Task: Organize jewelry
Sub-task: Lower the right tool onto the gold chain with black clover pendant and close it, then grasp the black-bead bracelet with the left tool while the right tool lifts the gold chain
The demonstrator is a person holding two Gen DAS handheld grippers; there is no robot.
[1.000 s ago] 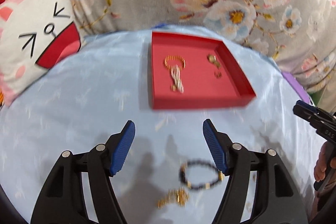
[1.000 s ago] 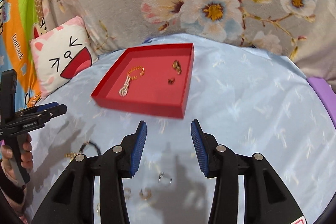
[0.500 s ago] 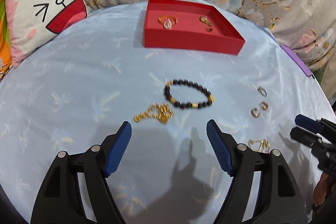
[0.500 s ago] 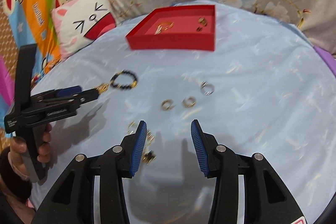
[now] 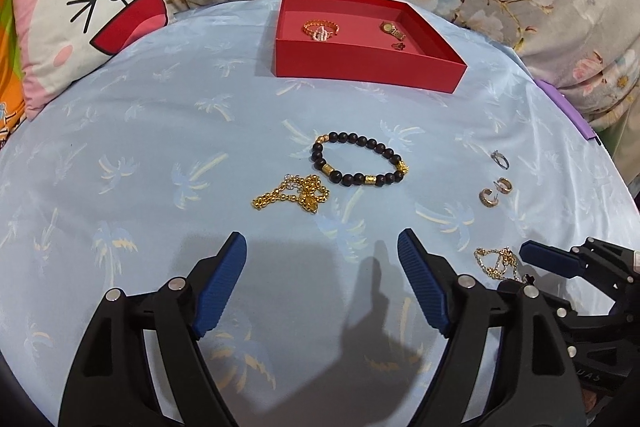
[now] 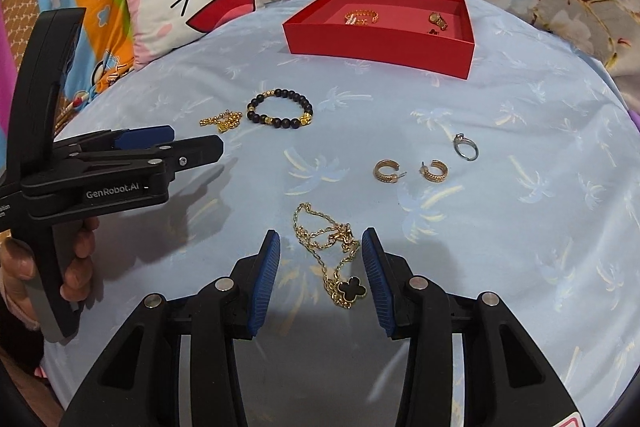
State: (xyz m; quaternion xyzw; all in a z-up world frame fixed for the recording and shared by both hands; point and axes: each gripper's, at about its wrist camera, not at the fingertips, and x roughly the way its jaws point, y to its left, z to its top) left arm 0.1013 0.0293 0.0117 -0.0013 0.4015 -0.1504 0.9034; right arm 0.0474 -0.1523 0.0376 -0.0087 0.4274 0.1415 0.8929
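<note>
The right gripper (image 6: 321,267) brackets a fine gold chain necklace (image 6: 326,247) with a black clover pendant; its ribbed blue pads are closing but not yet pressing it. The left gripper (image 5: 322,283) is opening wide over bare, glossy blue palm-print cloth (image 5: 160,155), nothing between its pads. Just beyond lie a bunched gold bead chain (image 5: 294,194) and a round dark-bead bracelet (image 5: 360,163); two hoop earrings (image 6: 410,171) and a silver ring (image 6: 466,146) sit rightward. The square red tray (image 5: 360,67) lies farthest, holding small gold pieces.

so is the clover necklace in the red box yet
No, out: the clover necklace lies on the blue cloth, between the right gripper's closing jaws.
</note>
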